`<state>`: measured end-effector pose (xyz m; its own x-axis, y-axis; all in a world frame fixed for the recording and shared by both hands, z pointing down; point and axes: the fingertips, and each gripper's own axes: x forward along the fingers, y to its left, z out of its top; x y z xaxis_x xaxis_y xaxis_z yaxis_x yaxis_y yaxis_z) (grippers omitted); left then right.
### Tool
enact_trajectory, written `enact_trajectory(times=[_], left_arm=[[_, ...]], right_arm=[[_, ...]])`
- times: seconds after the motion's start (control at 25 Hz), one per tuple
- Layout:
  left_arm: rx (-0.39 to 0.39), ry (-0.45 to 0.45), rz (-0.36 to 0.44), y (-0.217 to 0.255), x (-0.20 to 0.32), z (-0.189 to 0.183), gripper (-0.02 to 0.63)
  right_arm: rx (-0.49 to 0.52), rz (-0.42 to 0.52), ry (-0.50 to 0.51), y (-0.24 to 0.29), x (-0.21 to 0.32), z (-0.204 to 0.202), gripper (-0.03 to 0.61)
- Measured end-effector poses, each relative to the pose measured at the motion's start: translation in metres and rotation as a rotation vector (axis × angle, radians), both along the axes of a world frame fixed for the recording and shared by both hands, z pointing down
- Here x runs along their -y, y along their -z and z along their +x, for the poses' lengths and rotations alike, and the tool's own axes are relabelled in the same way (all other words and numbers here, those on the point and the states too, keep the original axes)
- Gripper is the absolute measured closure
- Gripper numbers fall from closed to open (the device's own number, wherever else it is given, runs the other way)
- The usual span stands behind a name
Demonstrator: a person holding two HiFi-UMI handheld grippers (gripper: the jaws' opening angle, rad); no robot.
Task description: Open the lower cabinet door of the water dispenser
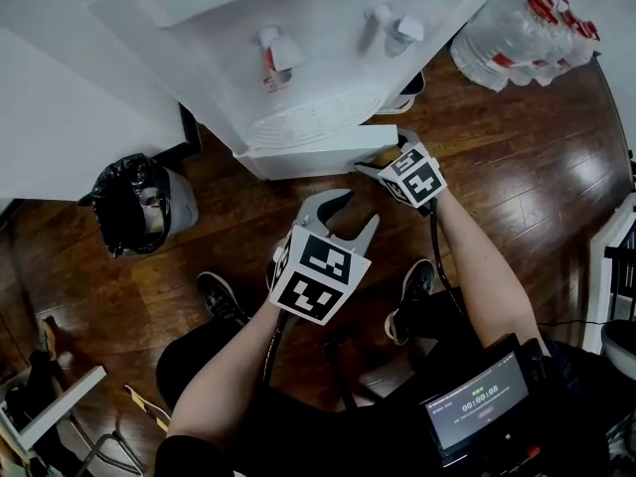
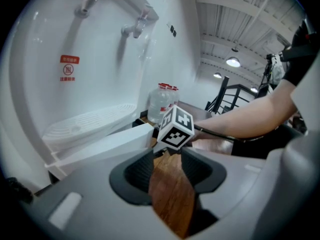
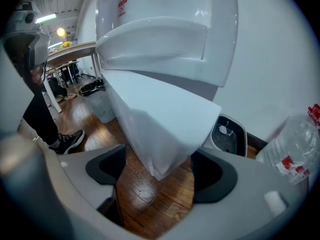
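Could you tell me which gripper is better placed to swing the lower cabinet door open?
Right gripper: the edge of the cabinet door sits between its open jaws; the left gripper hangs back, empty.

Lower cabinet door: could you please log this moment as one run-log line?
right tool: open, unclamped | lower cabinet door: corner between right tool's jaws | left tool: open, empty
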<state>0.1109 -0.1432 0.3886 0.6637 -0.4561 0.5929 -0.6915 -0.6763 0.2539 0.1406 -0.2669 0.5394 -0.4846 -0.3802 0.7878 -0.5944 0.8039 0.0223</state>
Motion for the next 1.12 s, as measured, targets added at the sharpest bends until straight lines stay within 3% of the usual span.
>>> enact_trajectory(times=[0.2,0.36,0.76,1.12], left_arm=[[-0.005,-0.006,0.004,-0.001,-0.021,-0.006,0.420],[-0.005,0.027,0.007,0.002,-0.031,-0.012,0.420],[-0.012,0.058,0.030,0.015,-0.066,-0.020,0.420],[0.015,0.098,0.038,0.015,-0.093,-0.044,0.420]], right_arm=[[-0.054,0.022,-0.023,-0.003,-0.024,0.006,0.220],[-0.035,0.014,-0.066,0.002,-0.045,0.007,0.240],[-0.037,0.031,-0.060,0.005,-0.095,0.000,0.306],[-0.064,0.058,0.146,0.008,-0.157,-0.046,0.365]])
